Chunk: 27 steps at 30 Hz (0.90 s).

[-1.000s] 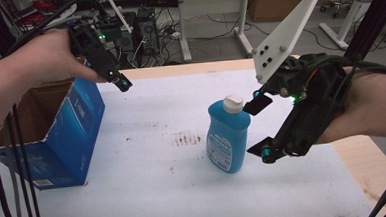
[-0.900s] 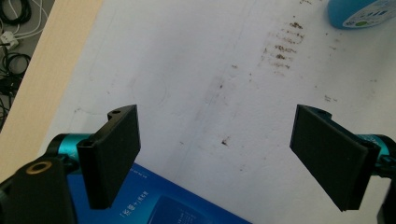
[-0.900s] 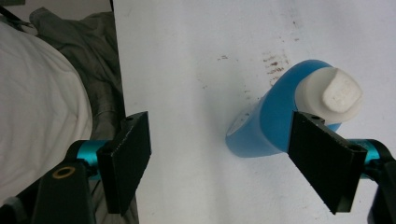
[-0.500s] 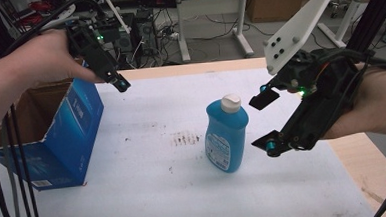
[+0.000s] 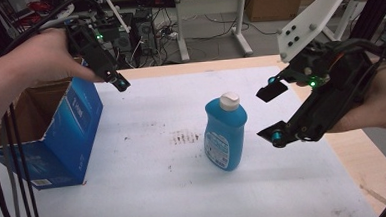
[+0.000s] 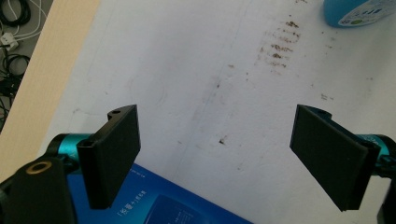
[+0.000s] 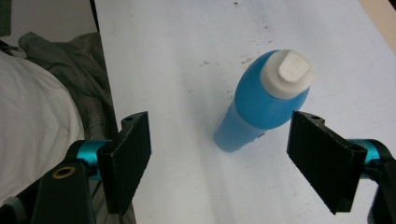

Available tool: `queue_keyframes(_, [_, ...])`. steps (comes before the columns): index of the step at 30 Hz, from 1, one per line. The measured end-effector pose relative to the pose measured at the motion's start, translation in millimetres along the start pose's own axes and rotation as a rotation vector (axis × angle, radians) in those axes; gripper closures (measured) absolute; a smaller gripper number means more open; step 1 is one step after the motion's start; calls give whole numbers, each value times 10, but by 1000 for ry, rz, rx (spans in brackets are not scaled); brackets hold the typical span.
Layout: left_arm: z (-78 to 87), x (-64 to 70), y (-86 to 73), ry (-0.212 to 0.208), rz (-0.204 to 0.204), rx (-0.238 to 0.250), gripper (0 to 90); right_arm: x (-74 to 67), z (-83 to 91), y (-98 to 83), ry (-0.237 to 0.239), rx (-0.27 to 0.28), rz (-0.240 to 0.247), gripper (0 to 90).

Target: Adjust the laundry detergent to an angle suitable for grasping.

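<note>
Nearest the person, the right tool [image 5: 272, 112] hangs in the air just to the right of the blue bottle [image 5: 225, 132], its jaws spread wide with nothing between them. In the right gripper view the bottle [image 7: 266, 105] stands beyond the two black pads, upright on the white-covered bench [image 5: 160, 190], its white cap [image 7: 287, 73] closed on top. The pads do not touch it; the tool is near the bottle but clear of it.

A little farther out on the bench lies a patch of brown smudges [image 5: 185, 137], just left of the bottle.

To the left, an open blue cardboard box [image 5: 64, 132] sits on the bench with its mouth upward. The left tool [image 5: 118, 81] hovers above the box's far right corner, jaws also parted and empty; in the left gripper view the box's blue edge [image 6: 154, 200] shows below the pads, with the bottle's base [image 6: 359, 11] far off at the top.

Judging from this, the work appears to be at its start: the bottle is ungripped and stands well apart from the box. Left to do, probably, is closing on the bottle, lifting it and carrying it over to the box.
</note>
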<state>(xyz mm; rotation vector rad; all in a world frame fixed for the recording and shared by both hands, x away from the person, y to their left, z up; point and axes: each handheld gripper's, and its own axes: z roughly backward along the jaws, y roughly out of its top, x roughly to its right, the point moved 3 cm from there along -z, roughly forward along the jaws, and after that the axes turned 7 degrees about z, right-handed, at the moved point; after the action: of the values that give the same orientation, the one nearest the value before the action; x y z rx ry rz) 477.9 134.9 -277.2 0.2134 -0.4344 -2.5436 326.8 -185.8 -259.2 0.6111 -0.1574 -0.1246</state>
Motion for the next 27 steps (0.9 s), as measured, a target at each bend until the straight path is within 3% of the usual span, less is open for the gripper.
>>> queue_keyframes(17, [-11,20,9,-4,-7,-2,163,65,24,-106,-50,45,-64,212])
queue_keyframes(23, [-1,25,-1,-1,-4,-6,162,59,18,-100,-44,44,-62,212])
queue_keyframes(27, [18,27,-7,3,-12,-6,162,5,-7,-33,-10,31,-25,212])
